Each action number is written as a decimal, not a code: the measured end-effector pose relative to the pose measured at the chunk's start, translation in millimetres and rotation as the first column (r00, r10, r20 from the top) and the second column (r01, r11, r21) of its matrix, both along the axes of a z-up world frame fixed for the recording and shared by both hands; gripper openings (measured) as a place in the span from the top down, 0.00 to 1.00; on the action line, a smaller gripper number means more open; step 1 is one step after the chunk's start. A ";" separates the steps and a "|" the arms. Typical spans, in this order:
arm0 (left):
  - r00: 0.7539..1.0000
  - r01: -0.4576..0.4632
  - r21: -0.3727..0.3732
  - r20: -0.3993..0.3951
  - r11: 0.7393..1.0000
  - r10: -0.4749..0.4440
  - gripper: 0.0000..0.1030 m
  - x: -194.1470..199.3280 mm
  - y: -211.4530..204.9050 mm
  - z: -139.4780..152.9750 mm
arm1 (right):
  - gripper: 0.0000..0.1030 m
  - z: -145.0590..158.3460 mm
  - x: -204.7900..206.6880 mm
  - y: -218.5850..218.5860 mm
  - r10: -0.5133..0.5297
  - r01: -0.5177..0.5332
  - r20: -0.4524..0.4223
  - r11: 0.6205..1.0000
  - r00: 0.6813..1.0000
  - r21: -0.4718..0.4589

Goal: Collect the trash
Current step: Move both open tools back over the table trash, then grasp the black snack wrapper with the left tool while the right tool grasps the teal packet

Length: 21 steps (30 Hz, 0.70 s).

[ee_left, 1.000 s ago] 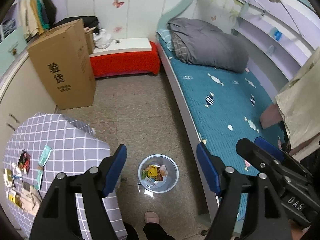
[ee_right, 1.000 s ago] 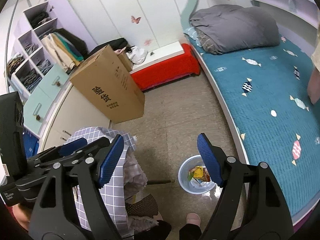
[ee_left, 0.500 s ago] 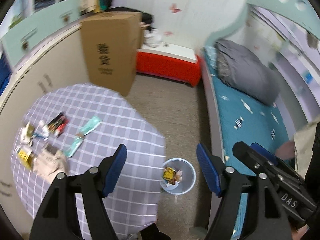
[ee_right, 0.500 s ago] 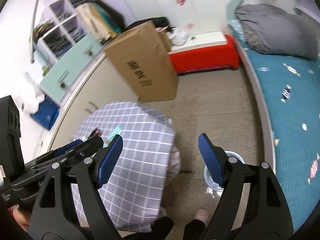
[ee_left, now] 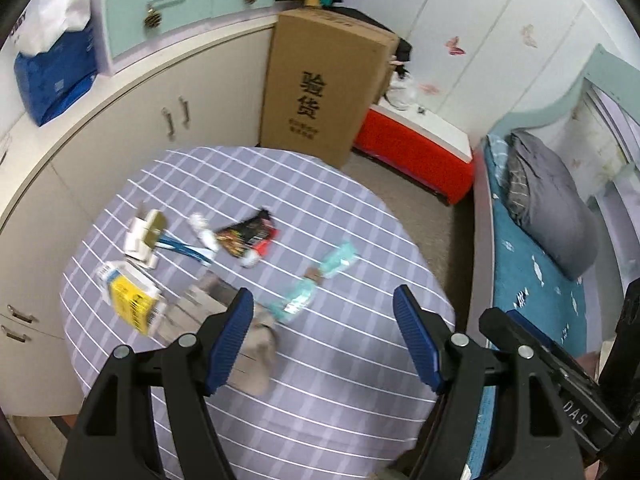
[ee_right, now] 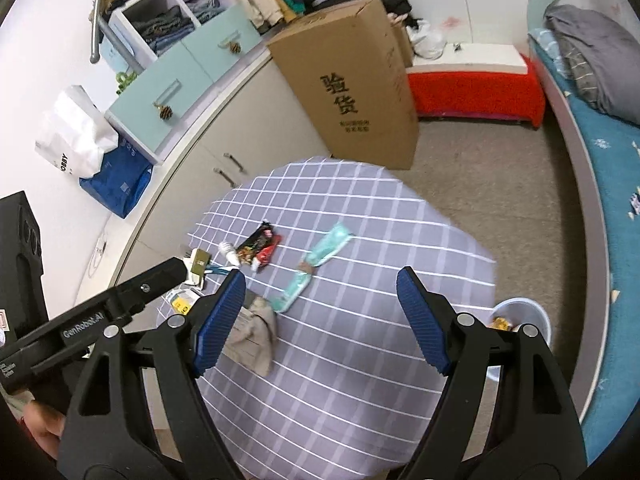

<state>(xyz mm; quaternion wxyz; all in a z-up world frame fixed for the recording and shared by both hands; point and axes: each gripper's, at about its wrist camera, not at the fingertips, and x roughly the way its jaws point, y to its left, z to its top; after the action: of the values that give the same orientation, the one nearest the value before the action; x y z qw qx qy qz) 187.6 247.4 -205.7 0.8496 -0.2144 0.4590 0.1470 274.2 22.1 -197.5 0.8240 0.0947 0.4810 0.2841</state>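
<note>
Presently, loose trash lies on the checked tablecloth (ee_left: 328,400): two teal wrappers (ee_left: 316,280) end to end near centre; one dark snack packet (ee_left: 248,236) beside them; one yellow-labelled packet (ee_left: 132,300) and one crumpled beige wad (ee_right: 256,336) toward the cupboard side; the bin (ee_right: 532,316) stands on the floor beyond the table edge, already holding scraps; left gripper (ee_left: 322,336) spread wide, empty; right gripper (ee_right: 320,316) likewise spread, empty; one cardboard box (ee_right: 352,92) behind.
</note>
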 end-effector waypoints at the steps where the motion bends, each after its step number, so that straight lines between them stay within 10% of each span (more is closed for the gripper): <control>1: 1.000 0.001 -0.002 -0.005 1.000 -0.001 0.31 1.0 9.4 -2.2 | 0.25 -4.6 1.9 13.0 -0.004 0.004 -0.010 1.000 1.000 -0.001; 21: 0.914 0.351 -0.009 -0.212 0.936 -0.345 0.31 98.1 92.7 -122.7 | 0.25 -101.4 36.4 86.8 -0.202 0.184 -0.178 0.977 0.963 -0.110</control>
<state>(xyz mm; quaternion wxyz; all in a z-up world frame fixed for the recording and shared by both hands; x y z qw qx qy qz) 285.8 340.1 -328.5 0.8119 -0.1004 0.5747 0.0219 310.6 108.9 -298.9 0.8022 0.1290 0.5577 0.1696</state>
